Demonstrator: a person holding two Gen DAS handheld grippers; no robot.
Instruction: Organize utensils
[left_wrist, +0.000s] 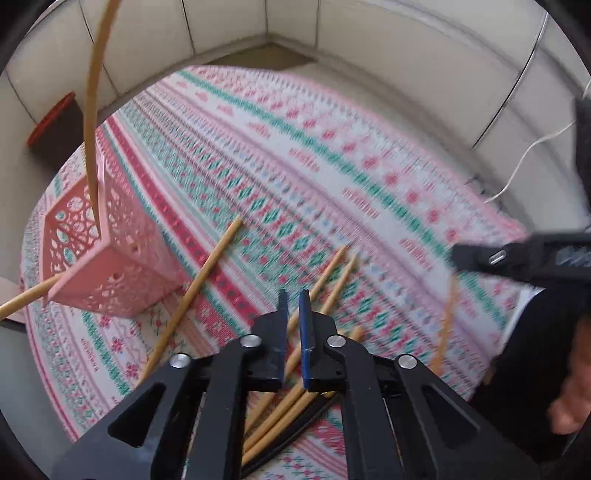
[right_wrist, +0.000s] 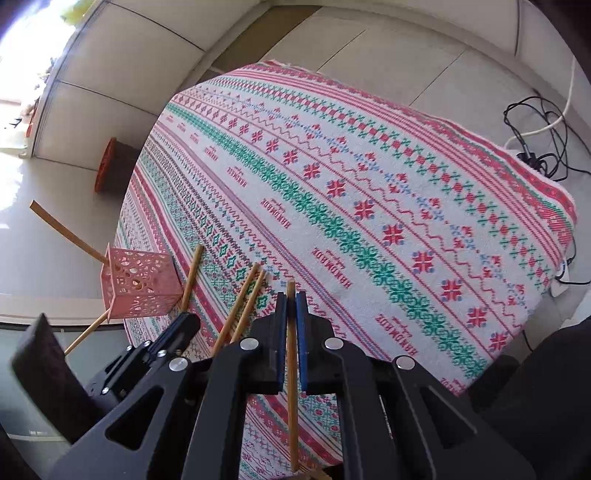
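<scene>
A pink perforated holder (left_wrist: 107, 254) stands at the table's left edge with one chopstick (left_wrist: 92, 110) sticking out of it; it also shows in the right wrist view (right_wrist: 138, 282). Several bamboo chopsticks (left_wrist: 199, 284) lie loose on the patterned cloth beside it. My left gripper (left_wrist: 294, 295) hovers above them, its jaws nearly together with nothing between them. My right gripper (right_wrist: 291, 295) is shut on a single chopstick (right_wrist: 291, 387), held upright above the cloth. Two more chopsticks (right_wrist: 242, 306) lie to its left.
The patterned tablecloth (right_wrist: 369, 203) covers the table. A red-rimmed dark bin (right_wrist: 110, 166) stands on the floor at the left. Cables (right_wrist: 535, 133) lie on the floor at the far right. The right gripper's body (left_wrist: 535, 258) shows at the left view's right edge.
</scene>
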